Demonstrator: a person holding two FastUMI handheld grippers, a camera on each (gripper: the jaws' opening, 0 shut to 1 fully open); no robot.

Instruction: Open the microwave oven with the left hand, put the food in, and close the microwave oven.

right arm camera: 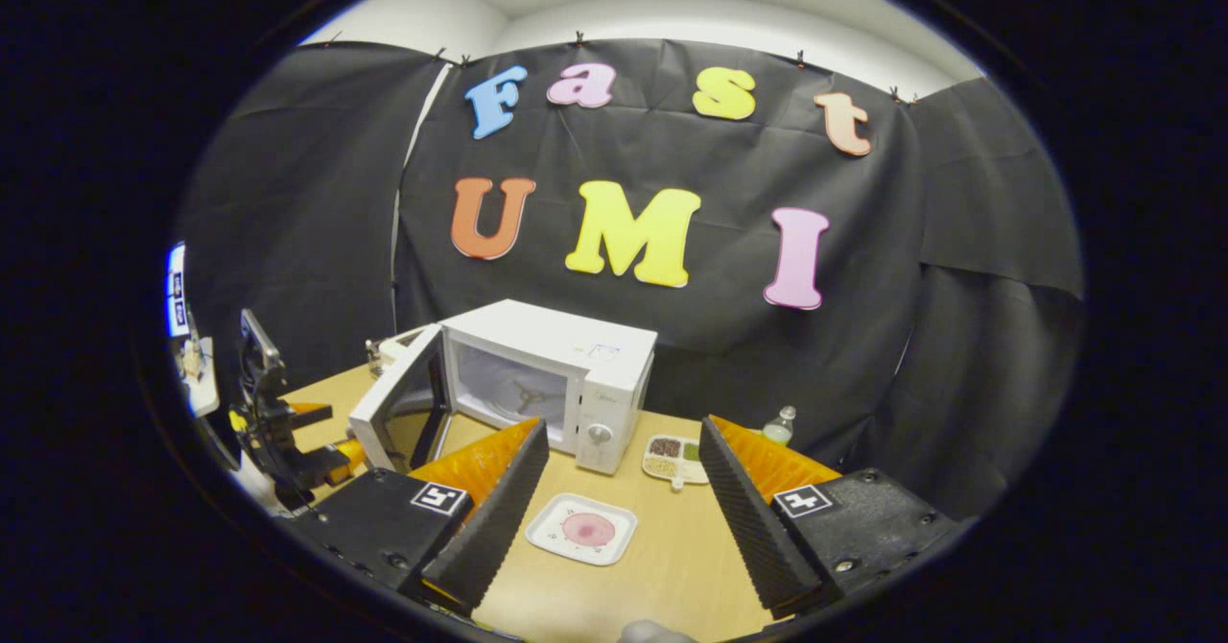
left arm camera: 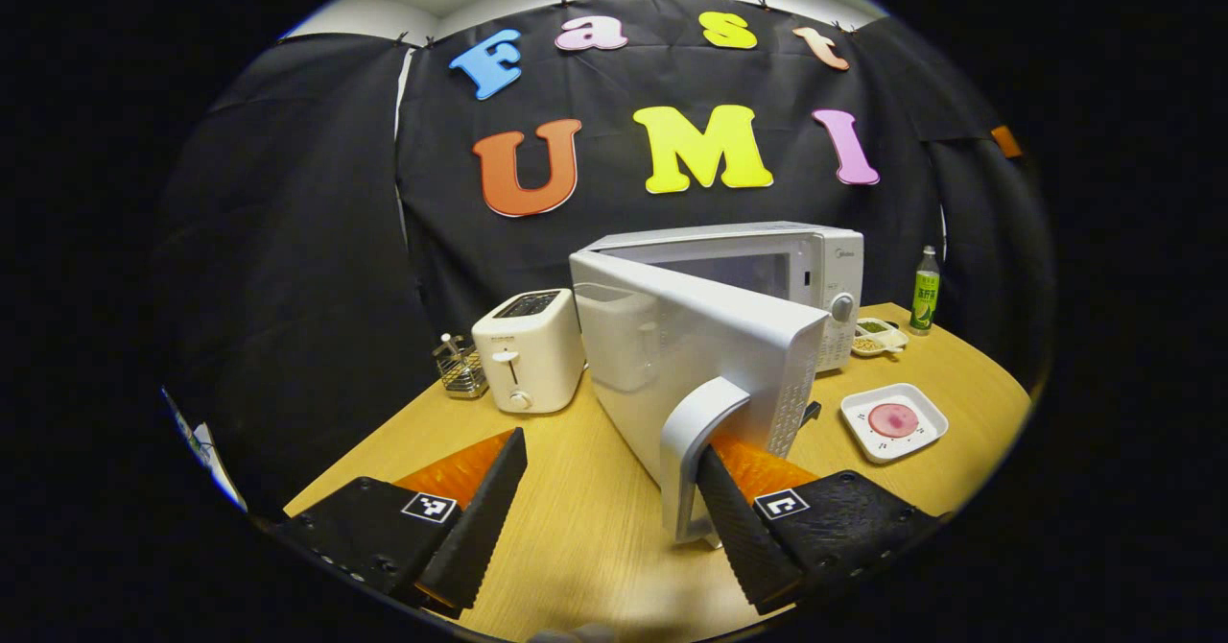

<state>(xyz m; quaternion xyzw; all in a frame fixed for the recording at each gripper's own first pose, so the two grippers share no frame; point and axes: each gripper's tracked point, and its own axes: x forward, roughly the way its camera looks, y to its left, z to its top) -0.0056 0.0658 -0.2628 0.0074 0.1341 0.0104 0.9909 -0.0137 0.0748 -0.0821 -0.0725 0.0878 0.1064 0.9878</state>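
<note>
Microwave oven (left arm camera: 729, 278) door (left arm camera: 691, 355) ajar; left gripper (left arm camera: 614, 509) and right gripper (right arm camera: 624, 509) wide.

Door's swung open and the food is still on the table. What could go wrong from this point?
The left gripper is open, with one finger hooked behind the door handle; pulling away sideways could drag the microwave door. The plate of food sits flat, so the open right gripper may struggle to get a finger under its rim.

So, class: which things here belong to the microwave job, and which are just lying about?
Job: white microwave oven, its open door, square white plate of pink food, left gripper.
Lying about: white toaster, green drink bottle, divided snack dish.
</note>
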